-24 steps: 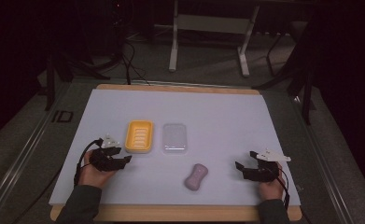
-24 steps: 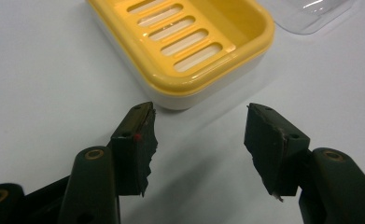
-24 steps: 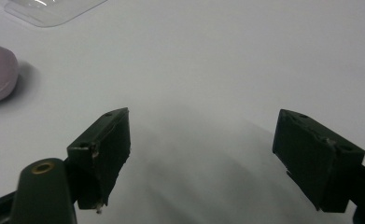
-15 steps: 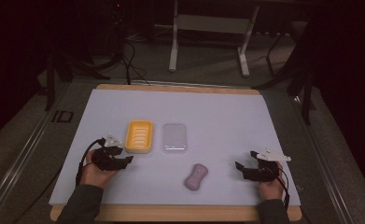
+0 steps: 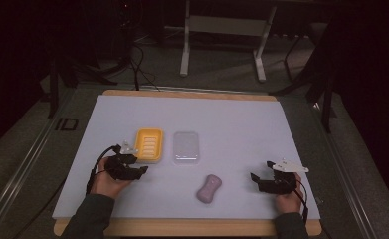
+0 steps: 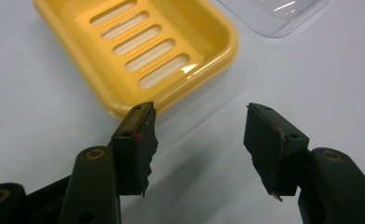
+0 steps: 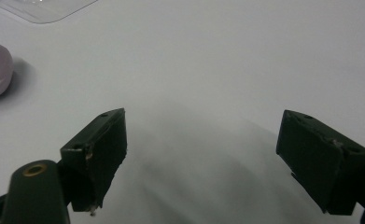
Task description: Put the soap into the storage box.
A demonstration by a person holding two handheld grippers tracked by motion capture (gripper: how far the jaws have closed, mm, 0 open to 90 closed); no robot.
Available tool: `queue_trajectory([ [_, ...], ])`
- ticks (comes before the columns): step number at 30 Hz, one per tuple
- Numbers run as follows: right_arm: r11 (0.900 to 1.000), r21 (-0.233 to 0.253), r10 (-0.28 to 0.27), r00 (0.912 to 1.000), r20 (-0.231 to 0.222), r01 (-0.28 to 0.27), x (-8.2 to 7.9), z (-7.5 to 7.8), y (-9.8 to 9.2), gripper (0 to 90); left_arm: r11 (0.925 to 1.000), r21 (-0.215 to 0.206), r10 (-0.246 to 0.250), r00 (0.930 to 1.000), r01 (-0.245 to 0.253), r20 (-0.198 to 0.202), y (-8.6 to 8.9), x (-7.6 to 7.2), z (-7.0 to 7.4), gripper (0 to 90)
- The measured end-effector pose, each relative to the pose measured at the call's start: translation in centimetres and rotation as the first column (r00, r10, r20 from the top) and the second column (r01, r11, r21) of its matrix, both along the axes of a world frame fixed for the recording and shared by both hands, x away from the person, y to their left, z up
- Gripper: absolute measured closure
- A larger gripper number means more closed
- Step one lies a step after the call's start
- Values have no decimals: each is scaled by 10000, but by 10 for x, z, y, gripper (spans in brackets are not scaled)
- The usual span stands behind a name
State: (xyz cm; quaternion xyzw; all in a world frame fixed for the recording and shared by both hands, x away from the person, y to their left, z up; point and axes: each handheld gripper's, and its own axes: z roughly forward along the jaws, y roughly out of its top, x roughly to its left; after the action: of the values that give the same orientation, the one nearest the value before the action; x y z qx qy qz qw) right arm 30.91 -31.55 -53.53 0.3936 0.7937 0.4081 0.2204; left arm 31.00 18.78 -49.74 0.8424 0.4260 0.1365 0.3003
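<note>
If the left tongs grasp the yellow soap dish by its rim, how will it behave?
The yellow soap dish looks like thin moulded plastic, so probably stiff and light. Its glossy rim may slip between the open left tongs. It sits flat and low, so it should slide rather than tip.

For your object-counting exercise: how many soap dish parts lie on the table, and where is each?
2. The yellow slotted tray lies just ahead of the left gripper. The clear lid lies beside it, to its right, apart from it. Nothing looks hidden.
</note>
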Motion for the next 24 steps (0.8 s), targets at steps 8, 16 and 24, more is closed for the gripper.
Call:
queue_trajectory([
  [8, 10000, -26, -13, 10000, 23, 13, 0, 0, 1, 162, 9994, 101, -324, 9995, 323, 52, -14, 2, 7, 433],
  [16, 10000, -3, -35, 10000, 35, 35, -1, 0, 0, 162, 9980, 286, -570, 9984, 569, 23, -28, 4, 11, 433],
  [24, 10000, -28, -25, 10000, 54, 25, -1, 0, 1, 162, 9965, 433, -702, 9974, 708, -166, -40, 7, 12, 433],
])
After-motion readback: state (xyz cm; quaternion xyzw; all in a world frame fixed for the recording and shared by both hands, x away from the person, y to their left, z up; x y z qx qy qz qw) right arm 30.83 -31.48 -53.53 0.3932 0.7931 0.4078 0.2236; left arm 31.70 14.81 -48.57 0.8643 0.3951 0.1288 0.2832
